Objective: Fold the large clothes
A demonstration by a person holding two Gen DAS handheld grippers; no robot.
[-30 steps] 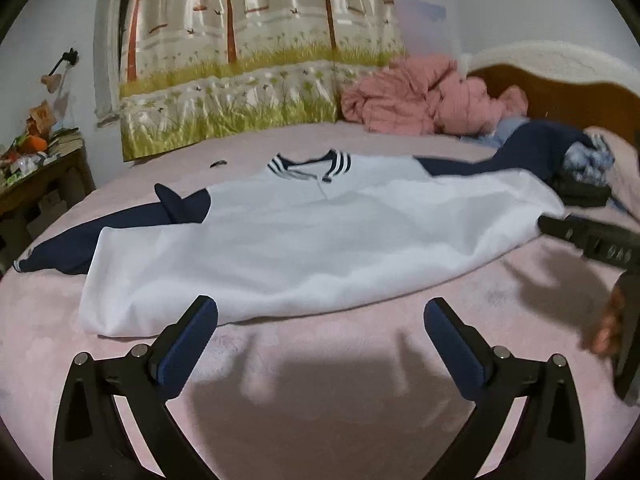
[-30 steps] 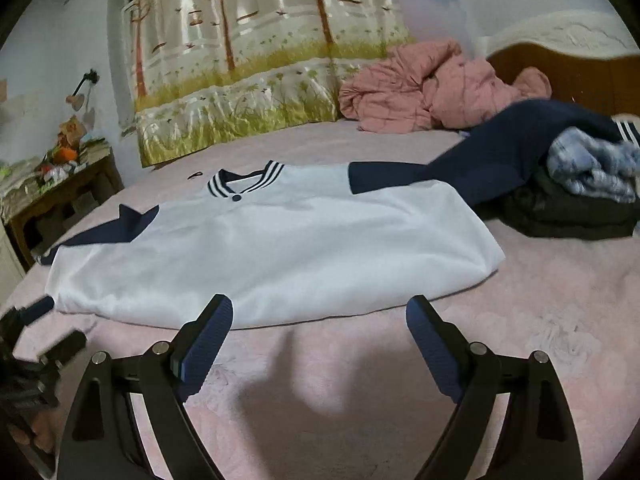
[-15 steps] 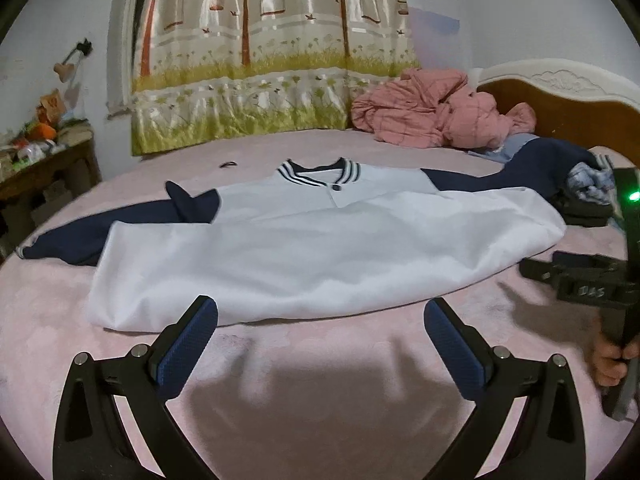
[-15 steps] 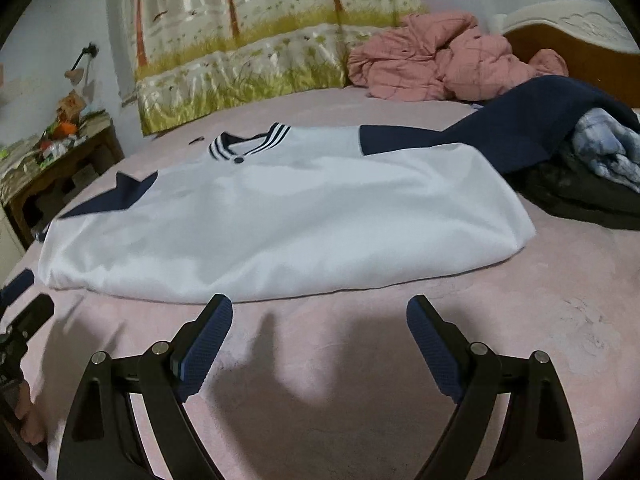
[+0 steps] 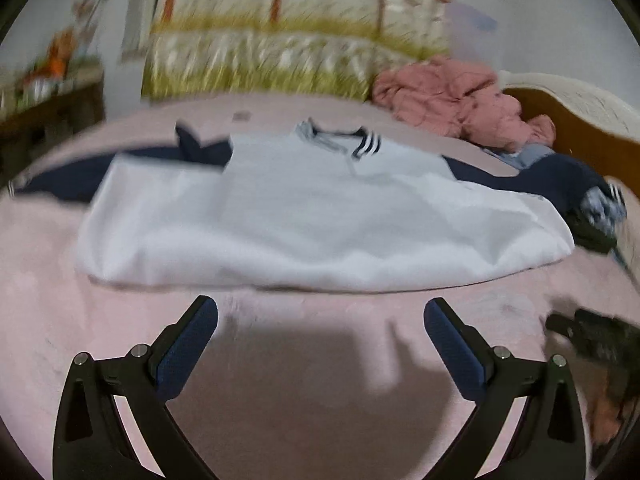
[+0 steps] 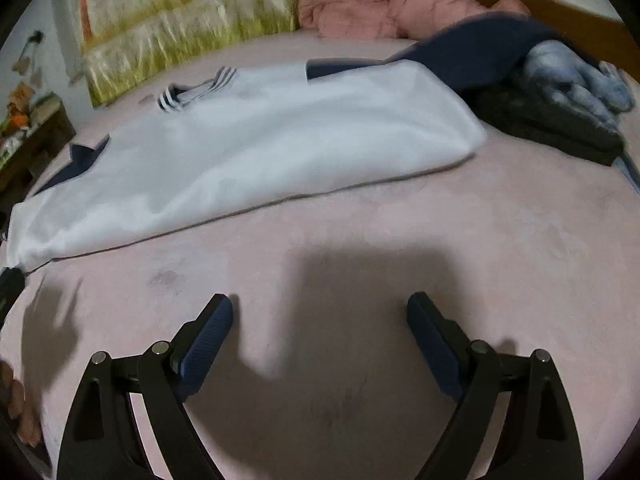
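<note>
Bed [image 6: 460, 240] with pink plush cover, wooden headboard [image 5: 580, 136] at far right. White jacket [image 5: 320, 216] with navy sleeves and striped collar lies flat across it, hem toward the cameras. Crumpled pink quilt [image 5: 452, 96] at far side near headboard. Dark clothes pile [image 6: 560, 120] (blue plaid piece on top) at right, jacket's right sleeve draped onto it

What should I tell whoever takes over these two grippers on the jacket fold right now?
Left gripper: open, empty, above the pink bedspread.
Right gripper: open, empty, short of the hem.
White jacket lies flat on the bed, collar at the far side, navy sleeves spread out; the right sleeve drapes over a clothes pile.
Done: laid out. Left: every fold.
</note>
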